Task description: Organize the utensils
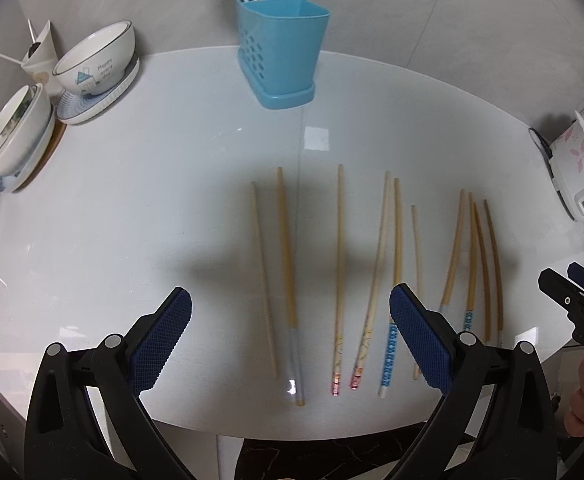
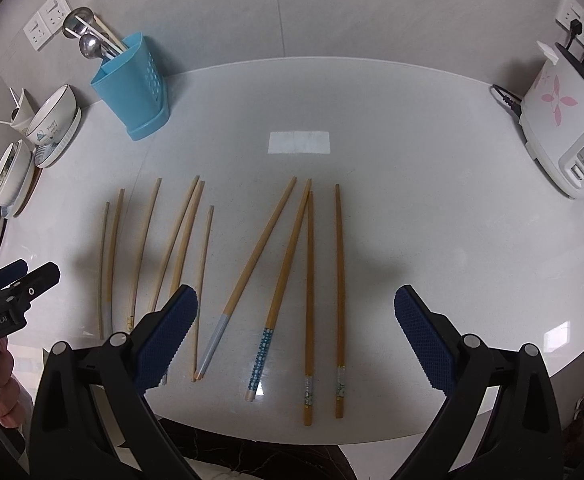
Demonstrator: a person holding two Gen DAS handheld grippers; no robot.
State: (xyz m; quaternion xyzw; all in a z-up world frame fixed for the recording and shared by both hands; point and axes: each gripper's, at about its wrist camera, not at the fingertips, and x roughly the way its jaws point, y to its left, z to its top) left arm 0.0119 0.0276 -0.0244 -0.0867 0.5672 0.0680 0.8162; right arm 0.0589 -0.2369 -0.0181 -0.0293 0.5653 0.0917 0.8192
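- Both my wrist views are evenly lit from overhead; the light is cool and a little flat.
- I see a bright rectangular reflection on the glossy table (image 2: 392, 184), and the same glare patch in the left view on the table (image 1: 131, 200).
- Soft dark shadows fall on the tabletop just ahead of each gripper, blurred at their edges.
- Fisheye bending is strong: the table rim bows and the chopsticks (image 2: 283, 264) near the sides look curved.
- Corners fall to black vignette.
- Focus holds well at centre; the extreme edges smear slightly.
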